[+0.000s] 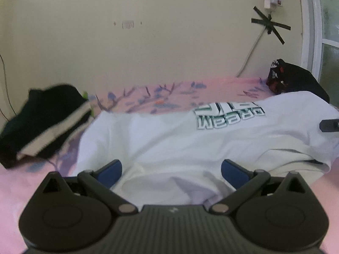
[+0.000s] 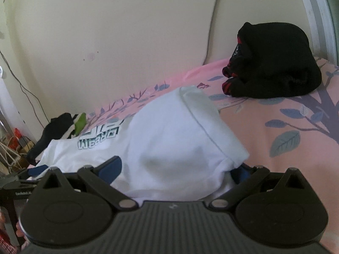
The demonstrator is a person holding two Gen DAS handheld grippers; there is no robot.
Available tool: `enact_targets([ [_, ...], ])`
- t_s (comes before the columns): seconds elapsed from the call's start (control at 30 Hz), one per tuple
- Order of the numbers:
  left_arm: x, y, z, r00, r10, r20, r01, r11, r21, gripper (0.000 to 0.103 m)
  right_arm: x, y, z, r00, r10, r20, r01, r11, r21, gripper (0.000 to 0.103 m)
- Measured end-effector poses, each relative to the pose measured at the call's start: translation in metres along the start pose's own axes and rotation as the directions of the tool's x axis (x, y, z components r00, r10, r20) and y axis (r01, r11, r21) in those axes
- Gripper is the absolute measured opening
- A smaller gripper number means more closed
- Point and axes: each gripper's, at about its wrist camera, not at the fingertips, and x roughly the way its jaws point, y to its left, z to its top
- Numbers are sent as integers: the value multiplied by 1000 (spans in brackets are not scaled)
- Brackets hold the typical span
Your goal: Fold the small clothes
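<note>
A white T-shirt (image 1: pixel 182 139) with green "DREAM" lettering lies on the pink floral bedsheet (image 1: pixel 148 97). My left gripper (image 1: pixel 171 169) is open, its blue pads on either side of the shirt's near edge, with cloth lying between them. The shirt also shows in the right wrist view (image 2: pixel 169 144), where a sleeve drapes up over my right gripper (image 2: pixel 175 169). Its jaws stand wide apart with the cloth between them; the right pad is mostly hidden under the sleeve hem.
A folded black garment with a beige band (image 1: pixel 44 122) lies at the left on the sheet. A black and red clothes pile (image 2: pixel 273 63) sits at the back right by the wall. Cables and clutter (image 2: pixel 12 148) are beyond the bed's left edge.
</note>
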Motion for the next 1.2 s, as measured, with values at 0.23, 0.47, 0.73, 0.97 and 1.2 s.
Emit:
enact_targets([
  [0.23,5,18,5,999,-35,-25,32,994,-103,103,-2,-4,-1,1000,13,15,-14,1000,25,97],
  [0.47,5,31,5,997,-76,-16,73,984,-165,103,-4,-11,-3,998,36,44,-40,996,78,97],
  [0.73,17,30,7,993,-71,-94,55,986,-156,103,-3,-7,-1,999,20,27,-22,998,55,97],
  [0.97,20,26,7,992,-49,-112,35,992,-122,103,1,10,-3,999,-51,0,51,997,-56,78],
  [1.2,19,27,7,993,-59,-102,46,990,-131,103,-2,23,-10,994,-111,21,113,983,-143,24],
])
